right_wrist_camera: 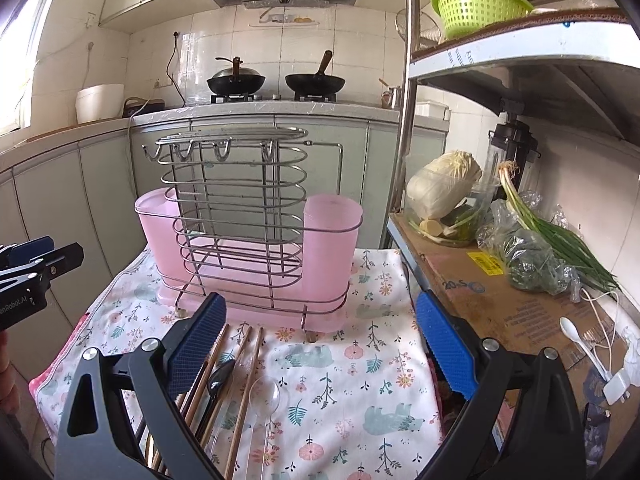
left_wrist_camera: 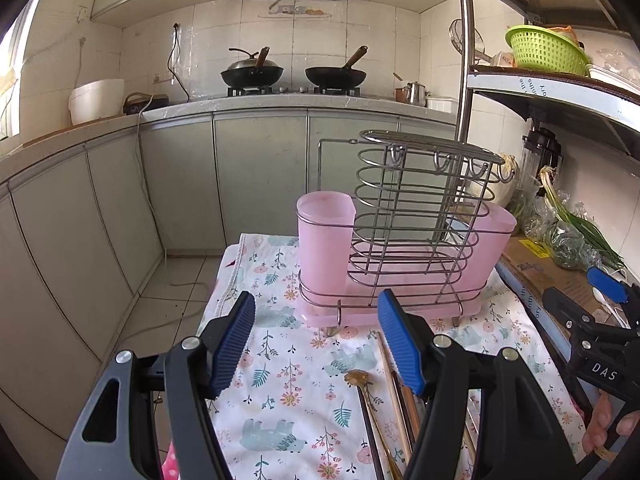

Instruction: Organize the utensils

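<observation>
Since both grippers hang empty, we've nothing picked yet.
left gripper [left_wrist_camera: 316, 344]: jaws wide apart, holding nothing.
right gripper [right_wrist_camera: 320, 352]: same, gaping over the cloth [right_wrist_camera: 352, 392].
utensils: chopsticks [right_wrist_camera: 240, 380] and clear spoon [right_wrist_camera: 264, 396] lie bunched together, so we might pinch two.
caddy [right_wrist_camera: 248, 232]: standing farther back on the counter; a clumsy drop could tip it.

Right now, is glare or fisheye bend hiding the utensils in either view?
Left wrist view: window glare only at the far left edge; chopsticks sharp. Right wrist view: same edge glare; clear spoon faint against the cloth. Both bend the cabinets; corners black.
</observation>
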